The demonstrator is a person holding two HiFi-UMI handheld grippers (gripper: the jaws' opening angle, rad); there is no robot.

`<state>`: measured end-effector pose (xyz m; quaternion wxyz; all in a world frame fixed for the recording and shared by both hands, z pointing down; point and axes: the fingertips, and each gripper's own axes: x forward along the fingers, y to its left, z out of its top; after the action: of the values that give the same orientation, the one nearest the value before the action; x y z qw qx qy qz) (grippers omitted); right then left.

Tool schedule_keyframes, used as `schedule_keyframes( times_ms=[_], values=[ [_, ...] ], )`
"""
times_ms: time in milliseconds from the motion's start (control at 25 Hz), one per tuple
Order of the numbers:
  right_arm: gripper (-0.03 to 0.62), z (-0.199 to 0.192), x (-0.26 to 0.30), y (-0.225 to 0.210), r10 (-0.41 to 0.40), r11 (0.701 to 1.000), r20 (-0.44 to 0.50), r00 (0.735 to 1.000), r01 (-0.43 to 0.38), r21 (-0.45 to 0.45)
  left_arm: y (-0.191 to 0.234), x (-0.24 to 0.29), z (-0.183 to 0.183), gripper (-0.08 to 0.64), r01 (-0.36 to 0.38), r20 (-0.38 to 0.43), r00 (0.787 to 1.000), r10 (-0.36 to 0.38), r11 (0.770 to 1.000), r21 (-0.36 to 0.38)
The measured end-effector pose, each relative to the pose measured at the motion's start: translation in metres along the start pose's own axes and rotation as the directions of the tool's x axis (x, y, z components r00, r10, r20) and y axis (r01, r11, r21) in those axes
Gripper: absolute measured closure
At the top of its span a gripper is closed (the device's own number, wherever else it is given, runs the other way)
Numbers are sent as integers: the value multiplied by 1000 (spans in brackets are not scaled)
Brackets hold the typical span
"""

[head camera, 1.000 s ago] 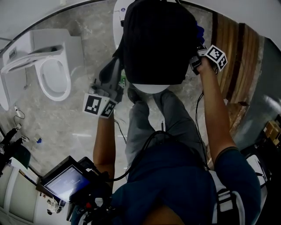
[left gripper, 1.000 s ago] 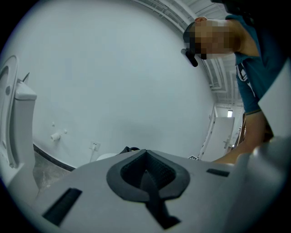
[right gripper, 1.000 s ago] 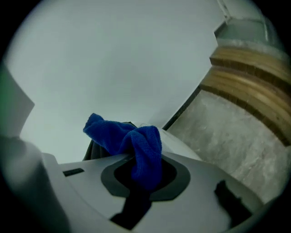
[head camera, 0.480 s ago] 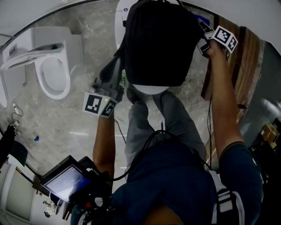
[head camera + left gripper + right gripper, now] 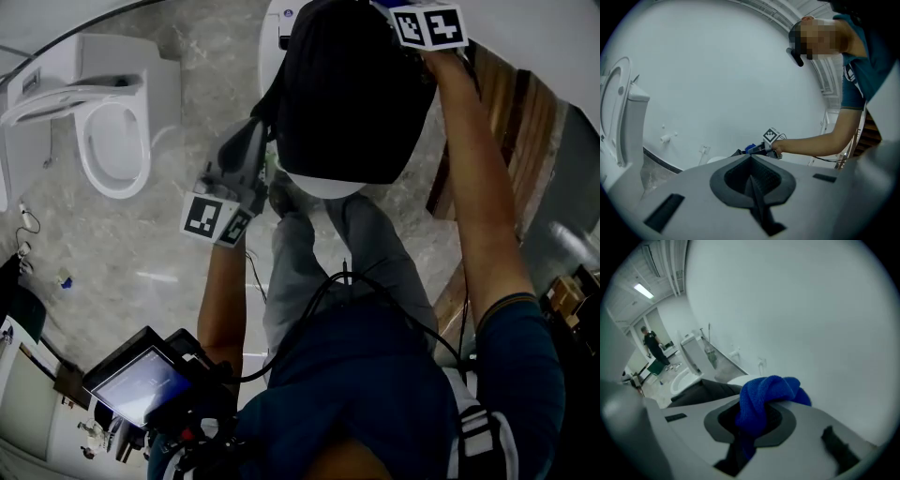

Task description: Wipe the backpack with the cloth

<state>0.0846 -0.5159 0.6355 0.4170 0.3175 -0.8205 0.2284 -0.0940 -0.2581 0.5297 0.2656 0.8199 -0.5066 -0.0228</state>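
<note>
The right gripper is pinching the blue cloth up by the black backpack's top — the left gripper is hovering beside it, jaws pressed together

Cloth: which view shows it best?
Right gripper view: the blue cloth fills the centre, bunched and clamped between the jaws of the right gripper. Left gripper view shows only a distant blue speck beside that gripper. Head view hides it behind the gripper's marker cube, at the upper edge of the backpack.
</note>
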Motion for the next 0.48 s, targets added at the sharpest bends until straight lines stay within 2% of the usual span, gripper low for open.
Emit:
schedule_keyframes(
  times_ms=[80,120,160,200,280,320,400,480],
  values=[
    [546,17,23,47,55,996,-5,998,-55,-71,2,-4,-2,558,-2,13,1000,2,1000,-6],
    [546,22,34,70,44,987,-26,999,-48,-151,3,-5,-2,558,-3,17,1000,3,1000,-7],
    [548,27,41,86,0,966,-52,999,-14,-260,4,-6,-2,558,-4,19,1000,4,1000,-6],
    [552,31,44,93,-75,924,-72,995,42,-380,4,-8,-1,558,-4,22,1000,4,1000,-6],
    [552,46,41,101,-202,803,-56,978,132,-581,6,-10,2,558,-6,33,999,6,1000,-4],
    [552,53,40,113,-217,741,-40,975,138,-657,7,-12,3,558,-11,38,999,11,1000,-4],
    [552,56,42,157,-168,616,-58,984,59,-785,10,-16,3,558,-24,41,999,24,1000,-5],
    [551,35,48,213,-97,468,-144,985,-82,-880,16,-21,0,558,-44,37,998,45,999,-6]
  ],
)
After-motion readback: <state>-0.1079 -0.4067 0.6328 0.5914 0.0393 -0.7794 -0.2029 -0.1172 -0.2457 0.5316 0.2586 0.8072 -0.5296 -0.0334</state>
